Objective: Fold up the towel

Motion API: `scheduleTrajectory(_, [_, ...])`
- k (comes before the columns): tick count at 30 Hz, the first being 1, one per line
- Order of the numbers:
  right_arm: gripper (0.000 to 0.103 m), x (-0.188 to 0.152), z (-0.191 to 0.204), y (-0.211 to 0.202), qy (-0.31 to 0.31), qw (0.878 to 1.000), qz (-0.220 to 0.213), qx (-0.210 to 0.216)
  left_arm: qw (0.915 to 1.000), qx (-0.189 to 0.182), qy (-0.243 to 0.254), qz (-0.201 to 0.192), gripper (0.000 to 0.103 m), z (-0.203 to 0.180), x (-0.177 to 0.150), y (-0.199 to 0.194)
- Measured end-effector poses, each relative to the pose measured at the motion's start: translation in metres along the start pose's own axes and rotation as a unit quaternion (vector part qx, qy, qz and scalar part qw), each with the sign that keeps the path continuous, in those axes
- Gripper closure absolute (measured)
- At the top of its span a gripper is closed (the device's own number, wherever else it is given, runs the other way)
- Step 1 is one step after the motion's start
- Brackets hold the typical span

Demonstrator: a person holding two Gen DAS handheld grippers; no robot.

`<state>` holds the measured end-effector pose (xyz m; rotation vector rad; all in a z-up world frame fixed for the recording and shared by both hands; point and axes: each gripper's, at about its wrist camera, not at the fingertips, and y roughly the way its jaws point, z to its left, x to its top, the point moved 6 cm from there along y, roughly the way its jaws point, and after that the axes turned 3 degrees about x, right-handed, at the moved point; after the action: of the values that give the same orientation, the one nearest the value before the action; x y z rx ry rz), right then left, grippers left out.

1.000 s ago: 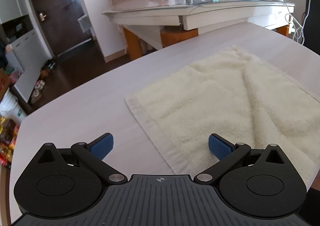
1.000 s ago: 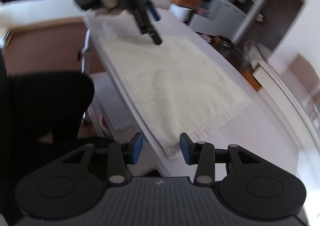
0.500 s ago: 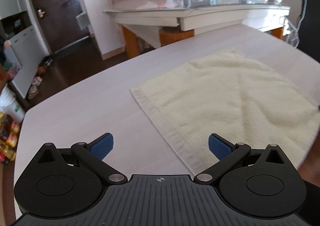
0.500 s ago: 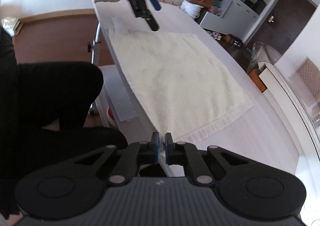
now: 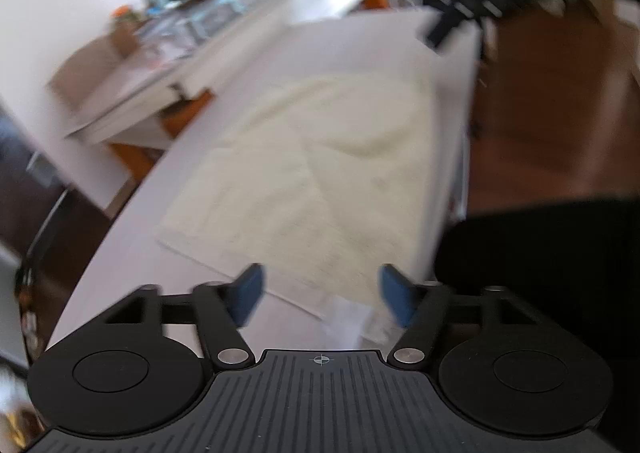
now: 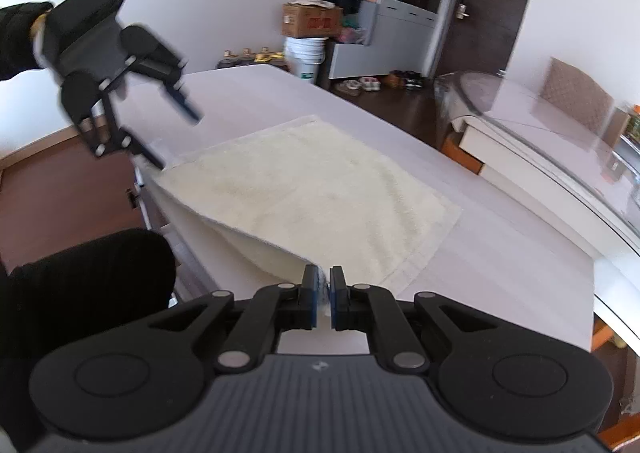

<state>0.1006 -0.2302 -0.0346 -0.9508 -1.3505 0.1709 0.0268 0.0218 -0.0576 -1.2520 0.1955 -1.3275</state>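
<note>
1. A cream towel (image 6: 316, 193) lies spread on a pale table (image 6: 500, 245), filling the middle of the right wrist frame.
2. At the bottom centre of that frame, the right gripper (image 6: 324, 295) is clenched on the towel's near corner, which is lifted off the table so the edge rises in a fold.
3. In the upper left, the left gripper (image 6: 176, 129) hangs above the towel's far corner. Its jaws stand apart and have just been closing, with nothing pressed between them.
4. The left wrist frame is blurred. The towel (image 5: 312, 189) runs from its centre down to the blue fingertips (image 5: 248, 293), and one corner lies between them, ungripped.
</note>
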Motion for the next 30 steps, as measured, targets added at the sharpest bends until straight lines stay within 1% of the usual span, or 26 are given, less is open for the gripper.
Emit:
scheduleTrajectory(2, [0.096,0.003,-0.001,0.001,0.003,1.0,-0.001,-0.004,0.9997,-0.01,0.023,-0.005,0.039,-0.006,-0.001,0.0])
scheduleTrajectory(4, [0.096,0.006,-0.003,0.003,0.006,1.0,-0.001,-0.008,0.9992,-0.025,0.03,-0.008,0.039,-0.009,-0.003,0.0])
scheduleTrajectory(7, [0.096,0.007,-0.002,0.002,0.007,1.0,0.0,-0.012,0.9971,-0.059,0.045,-0.018,0.039,-0.016,-0.005,-0.006])
scheduleTrajectory(9, [0.096,0.009,-0.003,0.001,0.013,1.0,-0.002,-0.012,0.996,-0.063,0.062,-0.013,0.041,-0.018,-0.008,-0.007])
scheduleTrajectory(10, [0.096,0.01,-0.004,0.0,0.015,1.0,-0.005,-0.012,0.9959,-0.063,0.064,-0.012,0.044,-0.018,-0.008,-0.006])
scheduleTrajectory(11, [0.096,0.011,-0.006,0.0,0.02,1.0,-0.007,-0.013,0.9955,-0.067,0.067,-0.009,0.051,-0.02,-0.009,-0.005])
scheduleTrajectory(12, [0.096,0.012,-0.008,-0.001,0.026,1.0,-0.011,-0.012,0.9951,-0.07,0.07,-0.007,0.055,-0.021,-0.01,-0.003])
scheduleTrajectory(16, [0.096,0.013,-0.009,-0.005,0.039,0.999,-0.017,-0.011,0.9936,-0.085,0.074,0.004,0.079,-0.023,-0.014,0.002])
scheduleTrajectory(20, [0.096,0.011,-0.007,-0.006,0.037,0.999,-0.015,-0.012,0.9939,-0.086,0.068,0.012,0.093,-0.02,-0.013,0.001])
scheduleTrajectory(22, [0.096,0.008,-0.005,-0.007,0.036,0.999,-0.012,-0.01,0.994,-0.09,0.059,0.017,0.095,-0.016,-0.011,-0.001])
scheduleTrajectory(23, [0.096,0.007,-0.005,-0.007,0.035,0.999,-0.011,-0.008,0.9936,-0.101,0.048,0.019,0.096,-0.012,-0.01,-0.004])
scheduleTrajectory(26, [0.096,0.002,-0.003,-0.008,0.033,0.999,-0.007,0.005,0.994,-0.104,0.03,0.014,0.096,0.004,-0.002,-0.009])
scheduleTrajectory(27, [0.096,0.001,-0.002,-0.01,0.031,0.999,-0.005,0.012,0.9942,-0.103,0.026,0.013,0.096,0.009,-0.001,-0.011])
scheduleTrajectory(30, [0.096,0.003,-0.005,-0.014,0.032,0.999,-0.004,0.025,0.9954,-0.096,0.004,0.003,0.097,0.037,0.008,-0.017])
